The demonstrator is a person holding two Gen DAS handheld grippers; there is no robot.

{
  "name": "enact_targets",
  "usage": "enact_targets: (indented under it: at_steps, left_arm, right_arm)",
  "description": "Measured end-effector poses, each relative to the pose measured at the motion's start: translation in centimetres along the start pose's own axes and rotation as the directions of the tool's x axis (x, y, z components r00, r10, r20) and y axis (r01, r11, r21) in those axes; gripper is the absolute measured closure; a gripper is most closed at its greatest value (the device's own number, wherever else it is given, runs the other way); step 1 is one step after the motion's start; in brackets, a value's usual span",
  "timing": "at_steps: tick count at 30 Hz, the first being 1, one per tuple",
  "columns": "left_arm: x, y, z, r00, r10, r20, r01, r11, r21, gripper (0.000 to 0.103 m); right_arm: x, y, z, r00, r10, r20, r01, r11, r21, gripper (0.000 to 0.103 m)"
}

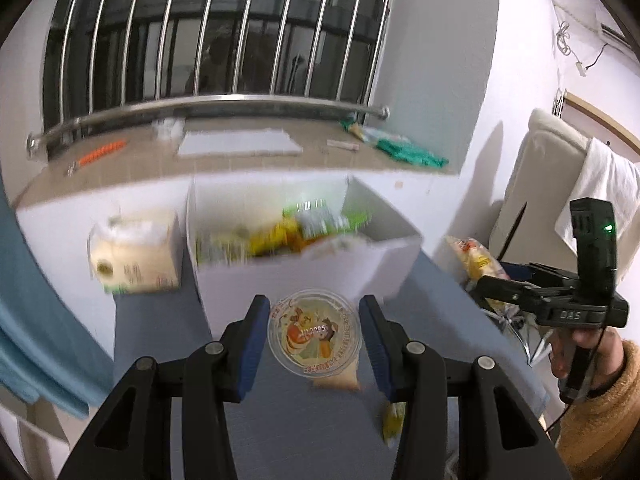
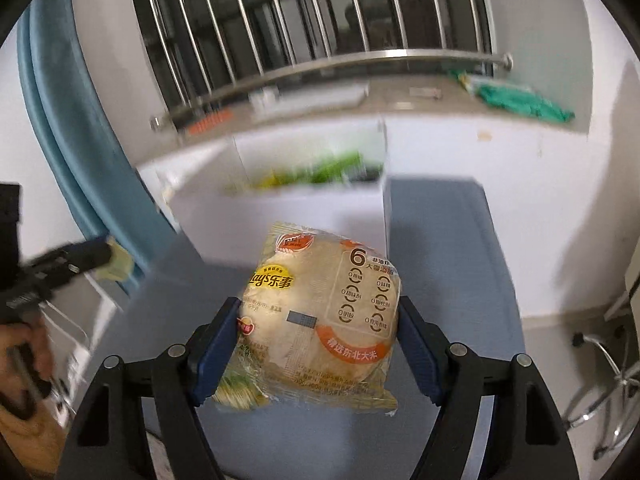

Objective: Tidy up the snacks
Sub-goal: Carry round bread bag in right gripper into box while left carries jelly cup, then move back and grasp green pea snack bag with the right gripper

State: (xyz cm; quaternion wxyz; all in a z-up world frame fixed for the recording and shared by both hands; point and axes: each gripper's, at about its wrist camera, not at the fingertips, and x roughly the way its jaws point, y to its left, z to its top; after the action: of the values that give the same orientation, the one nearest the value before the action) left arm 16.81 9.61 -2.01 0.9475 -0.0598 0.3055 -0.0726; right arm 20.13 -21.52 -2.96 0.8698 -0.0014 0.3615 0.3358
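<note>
My left gripper (image 1: pixel 314 330) is shut on a round jelly cup (image 1: pixel 315 332) with a cartoon lid, held above the grey table (image 1: pixel 160 332) just in front of the white box (image 1: pixel 280 280). The box holds several yellow and green snack packs (image 1: pixel 288 232). My right gripper (image 2: pixel 318 336) is shut on a Lay's rice cracker packet (image 2: pixel 320 320), held above the table in front of the same white box (image 2: pixel 280 208). The right gripper also shows at the right of the left wrist view (image 1: pixel 500 284), with the packet (image 1: pixel 476 258).
A tissue pack (image 1: pixel 136 256) stands left of the box. A small yellow snack (image 1: pixel 394 424) lies on the table under my right finger. A windowsill (image 1: pixel 240 160) with green packaging (image 1: pixel 404 150) runs behind. A blue curtain (image 2: pixel 72 120) hangs left. A chair (image 1: pixel 536 184) stands right.
</note>
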Motion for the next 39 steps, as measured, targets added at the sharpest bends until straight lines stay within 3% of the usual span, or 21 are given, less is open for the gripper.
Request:
enact_targets:
  at_steps: [6, 14, 15, 16, 18, 21, 23, 28, 32, 39]
  left_arm:
    - [3.9, 1.4, 7.5, 0.999, 0.027, 0.044, -0.029, 0.999, 0.043, 0.052]
    - [11.5, 4.8, 13.0, 0.989, 0.146, -0.012, -0.145, 0.988, 0.060, 0.050]
    - [12.4, 5.4, 13.3, 0.984, 0.177, -0.021, -0.176, 0.983, 0.058, 0.031]
    - [13.0, 5.8, 13.4, 0.980, 0.199, -0.028, -0.197, 0.979, 0.051, 0.002]
    - [13.5, 6.8, 13.4, 0.976, 0.212, -0.037, -0.212, 0.977, 0.011, 0.000]
    - [13.4, 7.7, 12.6, 0.980, 0.192, -0.051, -0.194, 0.980, -0.042, 0.000]
    - [13.1, 7.6, 12.1, 0.980, 0.192, -0.046, -0.194, 0.981, -0.034, 0.000]
    - [11.2, 6.5, 11.1, 0.981, 0.193, -0.030, -0.193, 0.981, -0.011, 0.000]
    - [8.1, 5.2, 10.2, 0.987, 0.159, 0.007, -0.159, 0.987, -0.006, 0.000]
    - [2.8, 1.6, 5.0, 0.995, 0.096, 0.039, -0.098, 0.994, 0.047, 0.000]
  right_arm:
    - [1.7, 1.3, 6.9, 0.996, 0.061, 0.071, -0.061, 0.998, -0.013, 0.023]
    - [10.3, 1.7, 15.1, 0.999, 0.037, 0.011, -0.037, 0.999, 0.017, 0.023]
    - [10.9, 1.7, 15.8, 0.999, 0.034, 0.007, -0.034, 0.999, 0.009, 0.022]
    - [11.9, 1.7, 16.4, 1.000, 0.029, -0.010, -0.029, 1.000, 0.001, 0.020]
    - [12.9, 1.8, 16.9, 0.999, 0.003, -0.037, -0.003, 1.000, -0.002, 0.000]
    - [12.6, 2.1, 16.7, 1.000, -0.007, 0.001, 0.007, 1.000, -0.019, 0.000]
    - [12.2, 2.2, 16.3, 1.000, 0.029, -0.005, -0.029, 0.999, -0.023, 0.000]
    - [10.6, 2.5, 15.6, 1.000, -0.011, 0.023, 0.012, 0.999, -0.049, 0.000]
    - [8.1, 2.5, 14.8, 0.998, 0.029, 0.050, -0.028, 0.999, -0.030, 0.000]
    - [1.7, 4.5, 8.9, 0.989, 0.107, 0.098, -0.094, 0.987, -0.128, 0.000]
